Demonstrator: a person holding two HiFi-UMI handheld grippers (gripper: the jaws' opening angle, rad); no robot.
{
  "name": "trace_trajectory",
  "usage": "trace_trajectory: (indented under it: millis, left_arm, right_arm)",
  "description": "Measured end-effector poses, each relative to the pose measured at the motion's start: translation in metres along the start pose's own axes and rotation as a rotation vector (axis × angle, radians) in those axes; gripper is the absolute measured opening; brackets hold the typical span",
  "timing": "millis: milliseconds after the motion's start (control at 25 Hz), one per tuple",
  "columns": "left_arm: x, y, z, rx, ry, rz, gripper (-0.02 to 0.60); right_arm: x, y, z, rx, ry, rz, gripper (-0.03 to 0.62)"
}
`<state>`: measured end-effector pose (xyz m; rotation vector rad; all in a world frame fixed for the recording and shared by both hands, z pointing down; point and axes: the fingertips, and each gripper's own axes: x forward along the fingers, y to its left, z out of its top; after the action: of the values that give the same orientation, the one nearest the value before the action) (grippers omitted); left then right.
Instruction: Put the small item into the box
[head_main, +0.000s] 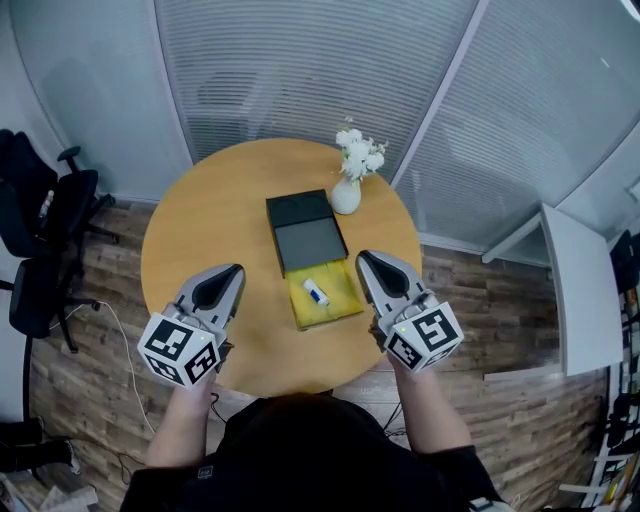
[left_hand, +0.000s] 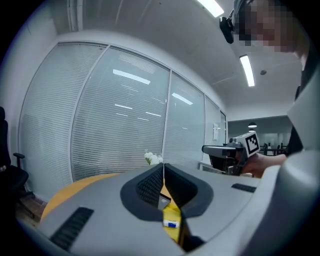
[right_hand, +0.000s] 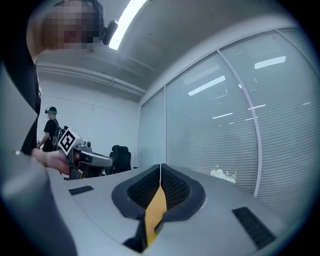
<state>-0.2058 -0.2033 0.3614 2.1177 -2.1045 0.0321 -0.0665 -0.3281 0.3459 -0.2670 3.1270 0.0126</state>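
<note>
Both closed and empty, the left tool (head_main: 232, 272) and right tool (head_main: 366, 260) flank the box (head_main: 340, 300) by the surface's (head_main: 200, 220) near edge. The item (head_main: 316, 292) lies inside it, so the job looks done.

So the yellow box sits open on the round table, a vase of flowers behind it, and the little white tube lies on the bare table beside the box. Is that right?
Not quite: the tube lies inside the yellow box, as the head view shows. The rest is right.
</note>
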Motion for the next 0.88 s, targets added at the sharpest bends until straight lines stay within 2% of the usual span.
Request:
trace_trajectory:
  millis: [200, 400, 600, 880]
  left_arm:
    - [0.019, 0.002, 0.008, 0.000, -0.014, 0.007, 0.018]
    - [0.024, 0.010, 0.014, -0.024, -0.038, 0.045, 0.018]
    - [0.028, 0.013, 0.013, -0.007, -0.022, 0.053, 0.018]
    - [0.031, 0.012, 0.010, -0.015, -0.016, 0.056, 0.018]
  right_arm:
    - [-0.009, -0.019, 0.024, 0.060, -0.085, 0.037, 0.035]
    - [-0.013, -0.039, 0.030, 0.081, -0.126, 0.009, 0.035]
    - [-0.009, -0.036, 0.022, 0.101, -0.111, 0.046, 0.035]
    - [-0.014, -0.049, 0.020, 0.088, -0.115, 0.012, 0.035]
